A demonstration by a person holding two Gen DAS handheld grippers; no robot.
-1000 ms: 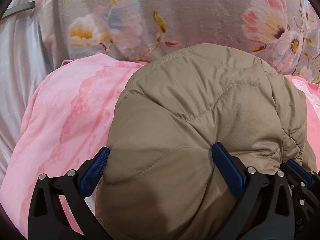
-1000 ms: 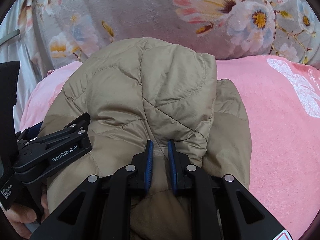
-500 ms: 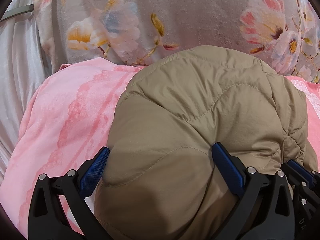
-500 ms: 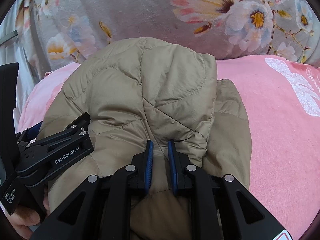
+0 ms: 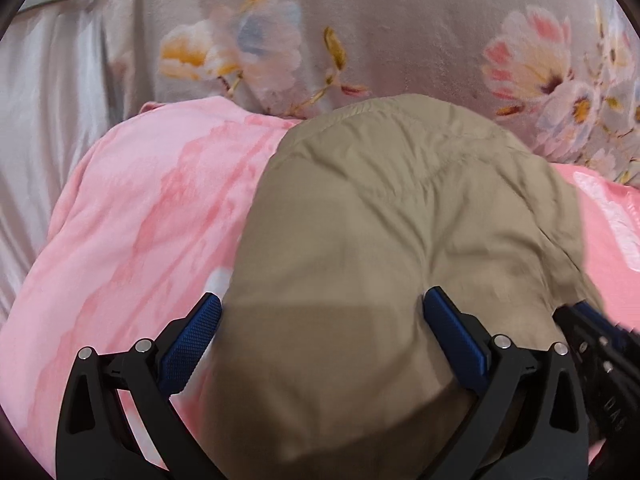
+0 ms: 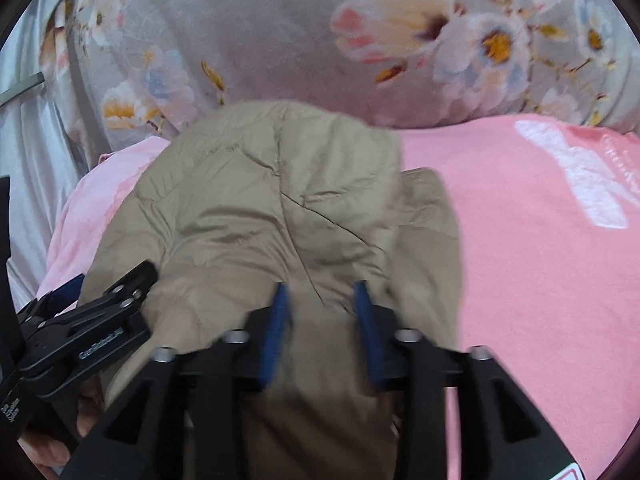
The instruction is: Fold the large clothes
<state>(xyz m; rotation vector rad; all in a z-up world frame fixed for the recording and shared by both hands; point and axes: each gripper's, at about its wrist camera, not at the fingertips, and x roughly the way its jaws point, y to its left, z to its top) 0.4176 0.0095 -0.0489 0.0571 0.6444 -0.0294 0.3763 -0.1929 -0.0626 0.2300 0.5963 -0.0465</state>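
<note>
Right wrist view: the right gripper's (image 6: 320,320) jaws were opening, padded fabric between but no longer pinched. The left gripper (image 5: 320,344) stood spread wide around the tan quilted jacket (image 5: 400,220), bundled on a pink blanket (image 6: 520,260) before a floral cushion (image 5: 400,20). Judgement: release cleanly, withdrawing without dragging the fold loose.

Soft, even indoor light with no glare. Both fisheye views bend strongly toward dark, rounded corners. A dim shadow band falls across the near part of the tan quilted jacket (image 5: 392,240). Motion blur smears the right gripper (image 6: 322,304) and its blue pads (image 6: 276,332); the floral blanket (image 6: 320,40) looks slightly soft.
</note>
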